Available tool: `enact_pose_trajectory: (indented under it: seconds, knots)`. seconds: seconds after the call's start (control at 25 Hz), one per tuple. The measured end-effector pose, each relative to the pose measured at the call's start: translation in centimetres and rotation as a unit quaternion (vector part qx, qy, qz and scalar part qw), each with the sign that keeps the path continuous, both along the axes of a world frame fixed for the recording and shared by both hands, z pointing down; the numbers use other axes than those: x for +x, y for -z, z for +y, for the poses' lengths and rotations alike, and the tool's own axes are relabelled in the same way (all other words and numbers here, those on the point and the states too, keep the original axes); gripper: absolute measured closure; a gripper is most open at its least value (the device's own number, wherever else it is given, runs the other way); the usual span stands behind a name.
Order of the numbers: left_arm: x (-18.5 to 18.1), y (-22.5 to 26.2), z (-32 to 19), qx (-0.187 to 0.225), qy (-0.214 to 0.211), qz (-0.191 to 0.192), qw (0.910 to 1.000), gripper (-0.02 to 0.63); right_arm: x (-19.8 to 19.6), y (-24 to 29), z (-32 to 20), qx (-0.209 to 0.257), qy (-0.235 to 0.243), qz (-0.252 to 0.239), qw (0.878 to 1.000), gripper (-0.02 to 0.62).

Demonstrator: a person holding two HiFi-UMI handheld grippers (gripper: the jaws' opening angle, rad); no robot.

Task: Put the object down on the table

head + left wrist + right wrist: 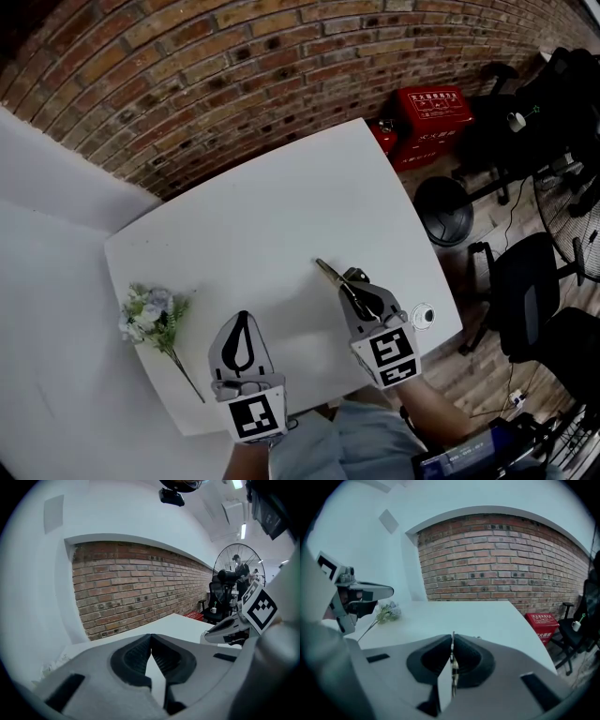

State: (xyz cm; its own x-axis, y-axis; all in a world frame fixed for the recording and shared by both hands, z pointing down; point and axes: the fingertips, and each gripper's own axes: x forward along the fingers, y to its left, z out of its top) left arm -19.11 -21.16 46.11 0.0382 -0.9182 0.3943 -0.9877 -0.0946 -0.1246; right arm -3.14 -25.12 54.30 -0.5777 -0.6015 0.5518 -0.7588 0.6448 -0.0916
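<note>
Biggest first: red-brown brick wall [234, 84] at the back, then the white rectangular table [281, 216] running from it toward me, mostly bare. Both my grippers are over its near edge. L gripper [244, 319] has its jaws tip to tip w/ nothing between them, only table showing through the gap behind the tips. R gripper [352, 284] has its jaws nipped down narrow on the thin flat brass-coloured metal strip [329, 273], which its own view shows edge-on betw. the pads. A small bunch of pale artificial flowers on a long green stem [150, 314] lies near the table's left edge, well apart from both grippers, and a small white round thing [423, 315] sits by the right edge, just beside my R gripper; can't tell what it is. The bit that matters: the strip pokes out ahead of the R gripper, long axis roughly in line w/ the jaws, pointing up-left in the head view toward the table's middle, over bare top. Can't tell if its far tip touches the surface yet. I'd judge the set-down is the R hand's job alone: go lower, strip flat, then let go. The L gripper is close but has no part in it.
</note>
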Motion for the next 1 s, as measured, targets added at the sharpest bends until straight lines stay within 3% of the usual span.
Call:
enact_pose_trajectory:
  seconds: [1.0]
  knots:
    - [0.0, -1.8, 0.1, -0.015, -0.015, 0.009, 0.9997, 0.597, 0.1, -2.2, 0.1, 0.000, -0.019, 0.009, 1.000, 0.565]
